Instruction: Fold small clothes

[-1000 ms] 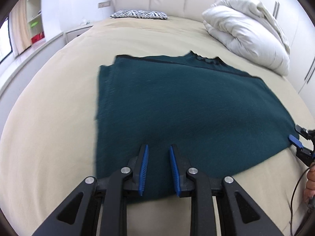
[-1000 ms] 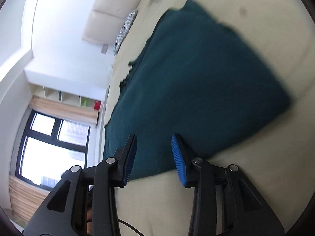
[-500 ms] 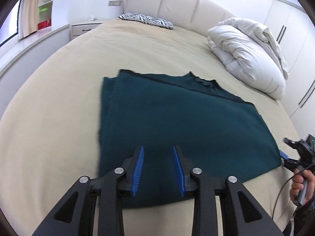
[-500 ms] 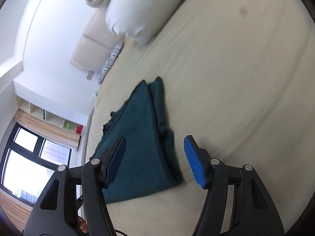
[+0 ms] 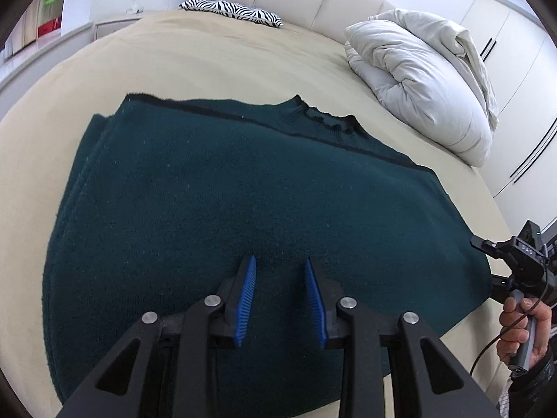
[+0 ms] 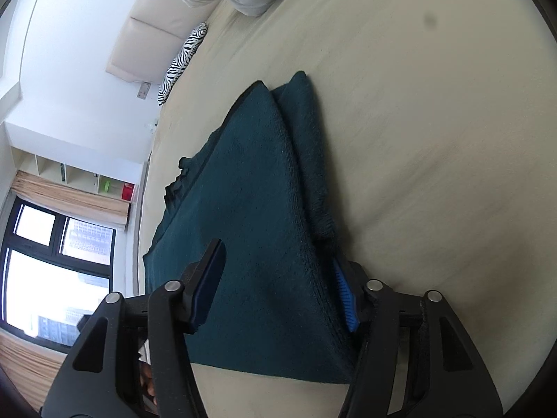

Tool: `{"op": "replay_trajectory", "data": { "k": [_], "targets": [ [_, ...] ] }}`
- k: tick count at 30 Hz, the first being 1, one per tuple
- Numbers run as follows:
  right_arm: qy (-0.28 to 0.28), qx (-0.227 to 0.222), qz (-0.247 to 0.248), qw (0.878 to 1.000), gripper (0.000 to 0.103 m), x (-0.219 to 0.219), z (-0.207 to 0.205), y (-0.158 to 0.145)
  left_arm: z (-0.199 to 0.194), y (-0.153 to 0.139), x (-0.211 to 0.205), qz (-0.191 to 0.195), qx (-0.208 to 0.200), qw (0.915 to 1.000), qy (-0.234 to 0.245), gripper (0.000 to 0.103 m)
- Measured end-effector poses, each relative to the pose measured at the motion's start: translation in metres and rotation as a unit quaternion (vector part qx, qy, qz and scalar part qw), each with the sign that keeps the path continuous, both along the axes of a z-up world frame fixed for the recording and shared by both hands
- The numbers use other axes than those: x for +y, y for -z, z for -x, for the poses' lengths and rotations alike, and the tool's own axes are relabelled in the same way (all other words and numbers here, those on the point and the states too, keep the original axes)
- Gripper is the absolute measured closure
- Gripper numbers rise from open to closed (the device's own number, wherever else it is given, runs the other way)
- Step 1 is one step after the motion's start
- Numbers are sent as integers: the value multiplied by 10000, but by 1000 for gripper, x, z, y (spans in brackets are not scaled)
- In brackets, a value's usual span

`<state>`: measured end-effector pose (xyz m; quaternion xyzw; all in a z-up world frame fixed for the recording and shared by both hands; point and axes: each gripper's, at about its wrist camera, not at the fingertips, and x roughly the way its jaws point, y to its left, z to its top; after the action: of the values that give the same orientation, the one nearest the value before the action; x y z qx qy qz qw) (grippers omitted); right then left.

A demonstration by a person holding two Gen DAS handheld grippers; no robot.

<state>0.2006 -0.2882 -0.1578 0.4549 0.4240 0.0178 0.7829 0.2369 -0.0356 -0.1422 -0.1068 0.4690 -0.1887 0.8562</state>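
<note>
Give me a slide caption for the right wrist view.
Right gripper closing around the edge of a folded teal sweater on a beige bed.

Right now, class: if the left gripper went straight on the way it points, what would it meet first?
Most likely the dark green sweater spread on the bed: the left gripper points down at it, open, with nothing between.

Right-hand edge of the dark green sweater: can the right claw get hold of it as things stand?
Probably yes. The right claw already straddles the sweater's folded side edge, its jaws closing with the fabric between them; nothing on the bed blocks it.
</note>
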Motion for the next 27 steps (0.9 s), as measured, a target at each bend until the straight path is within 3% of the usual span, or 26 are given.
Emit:
{"op": "replay_trajectory", "data": {
  "k": [3,8,15,21,25,27],
  "targets": [
    [13,117,-93,9999,59,4,-6,0,-2,4,2,-27,34,10000,85,72],
    [49,435,114,9990,81,13,-19,5,-2,9,7,93,86,9999,55,74],
    [72,490,23,9988,83,17,-22,8,-3,12,8,105,42,9999,75,74],
    [24,640,532,9965,90,26,-23,-2,-4,14,14,338,70,9994,64,78],
    [142,744,858,9934,92,35,-25,-9,-7,18,27,706,191,9973,8,86],
    [190,845,1260,9882,92,46,-30,-19,-9,19,37,1003,332,9944,-66,89]
  ]
}}
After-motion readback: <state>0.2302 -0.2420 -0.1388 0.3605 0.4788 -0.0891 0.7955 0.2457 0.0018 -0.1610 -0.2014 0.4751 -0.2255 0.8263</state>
